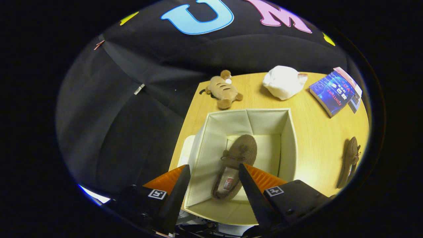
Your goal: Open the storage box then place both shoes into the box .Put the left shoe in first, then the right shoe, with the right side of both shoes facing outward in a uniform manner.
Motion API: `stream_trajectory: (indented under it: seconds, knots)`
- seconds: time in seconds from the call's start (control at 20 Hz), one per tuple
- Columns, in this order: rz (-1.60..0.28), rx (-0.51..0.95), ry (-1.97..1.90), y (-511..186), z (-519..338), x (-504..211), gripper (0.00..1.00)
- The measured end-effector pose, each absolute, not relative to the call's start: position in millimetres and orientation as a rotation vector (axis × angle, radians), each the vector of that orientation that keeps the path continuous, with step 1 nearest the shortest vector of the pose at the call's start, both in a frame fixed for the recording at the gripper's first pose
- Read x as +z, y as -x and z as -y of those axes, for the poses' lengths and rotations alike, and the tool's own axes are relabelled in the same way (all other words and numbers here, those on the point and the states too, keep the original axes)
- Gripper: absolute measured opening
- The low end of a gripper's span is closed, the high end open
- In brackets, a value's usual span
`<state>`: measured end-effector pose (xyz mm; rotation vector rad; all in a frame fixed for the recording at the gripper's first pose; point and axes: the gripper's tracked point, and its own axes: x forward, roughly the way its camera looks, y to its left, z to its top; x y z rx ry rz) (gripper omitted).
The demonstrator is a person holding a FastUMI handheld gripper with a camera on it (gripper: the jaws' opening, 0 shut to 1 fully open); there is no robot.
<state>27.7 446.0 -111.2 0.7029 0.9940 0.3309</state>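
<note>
I hold the gripper (214, 173) above the open storage box (287, 145), fingers apart and empty, because one shoe (236, 158) already lies inside and the other shoe (349, 162) waits on the worktop (317, 132).

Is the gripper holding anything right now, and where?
Nothing. The gripper is open above the box; one shoe lies inside, untouched.

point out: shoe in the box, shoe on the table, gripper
shoe in the box (236, 162): gripper view, on its laced upper.
shoe on the table (349, 160): gripper view, mid-body, right of the storage box (287, 145).
gripper (214, 170): gripper view, gap between open fingers.
</note>
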Motion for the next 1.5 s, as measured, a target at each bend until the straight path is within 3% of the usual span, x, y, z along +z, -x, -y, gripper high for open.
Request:
stream_trajectory:
  seconds: [0.5, 0.85, 1.2, 1.5]
  knots:
    - [-0.772, 0.405, -0.497, 0, -314, -98, 0.92]
    - [-0.708, 0.296, -0.338, 44, -186, -137, 0.92]
    - [-0.777, 0.157, -0.119, 94, -63, -238, 0.89]
    - [-0.937, 0.108, -0.096, 139, -25, -338, 0.92]
